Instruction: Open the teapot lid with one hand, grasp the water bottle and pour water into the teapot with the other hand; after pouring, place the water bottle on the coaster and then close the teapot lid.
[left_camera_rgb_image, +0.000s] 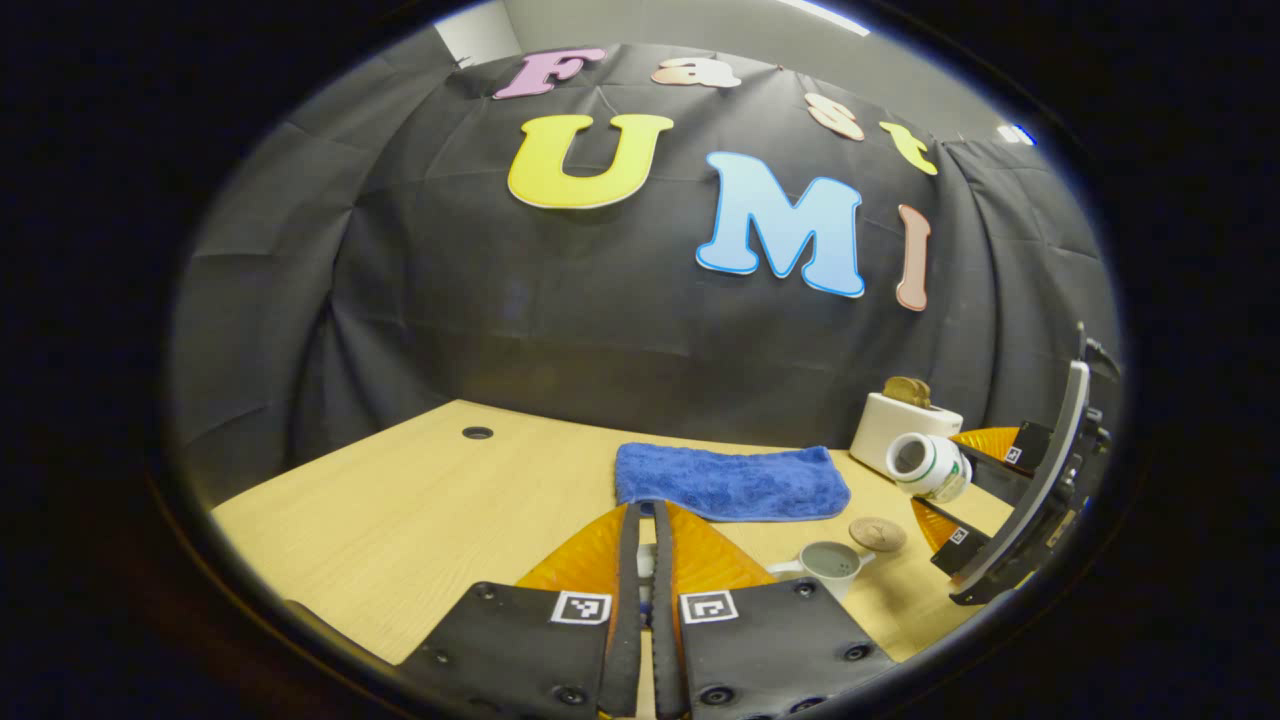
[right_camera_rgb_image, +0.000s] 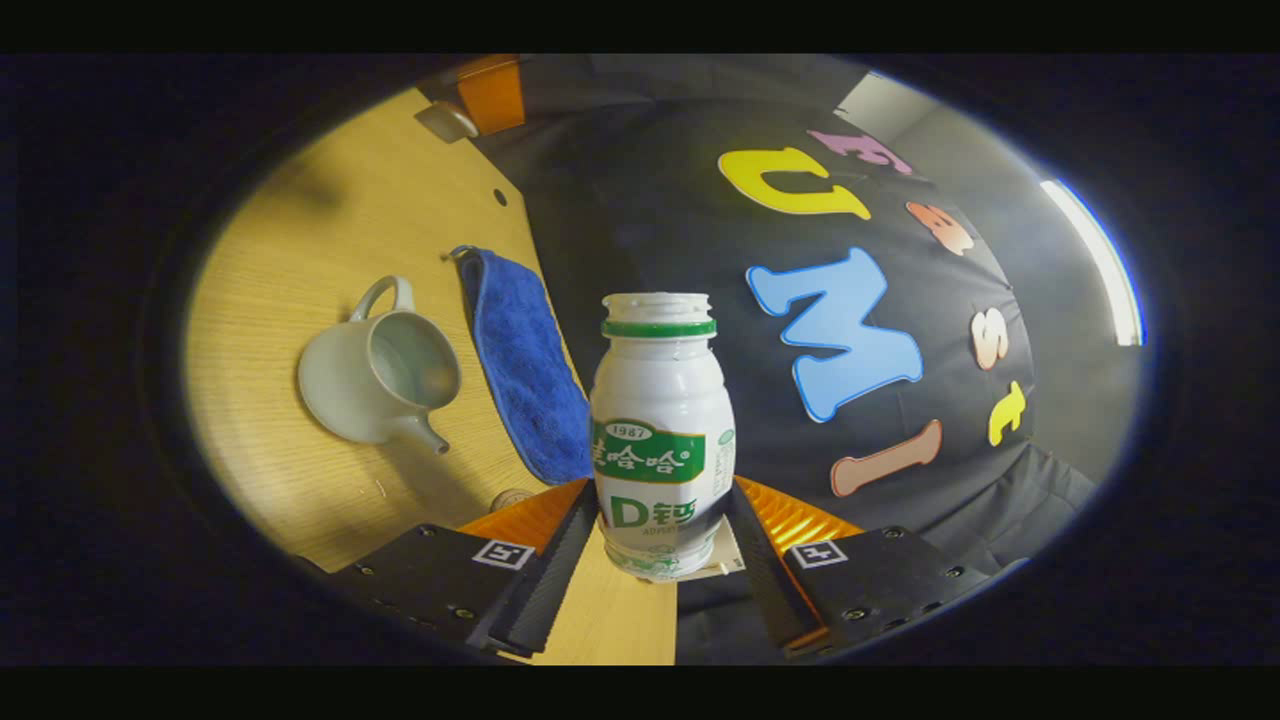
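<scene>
The right gripper (right_camera_rgb_image: 665, 525) clamps the uncapped water bottle (right_camera_rgb_image: 660, 440), tipped sideways over the wooden table (left_camera_rgb_image: 420, 520) near the open teapot (right_camera_rgb_image: 375, 375). The left gripper (left_camera_rgb_image: 646, 560) has its fingers nearly together; what they pinch cannot be told. The coaster (left_camera_rgb_image: 877, 533) lies beside the teapot, by a blue towel (left_camera_rgb_image: 730, 482).

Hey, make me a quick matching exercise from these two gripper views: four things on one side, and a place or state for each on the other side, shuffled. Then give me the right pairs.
Things:
1. water bottle
2. teapot
3. blue towel
4. coaster

Places or states:
A. lying flat on the table near the booth's wall
B. lid off, open top showing
C. held tipped on its side in the right claw, cap off
D. small round disc, bare, just beyond the teapot in the left gripper view

Pairs: 1-C, 2-B, 3-A, 4-D
</scene>
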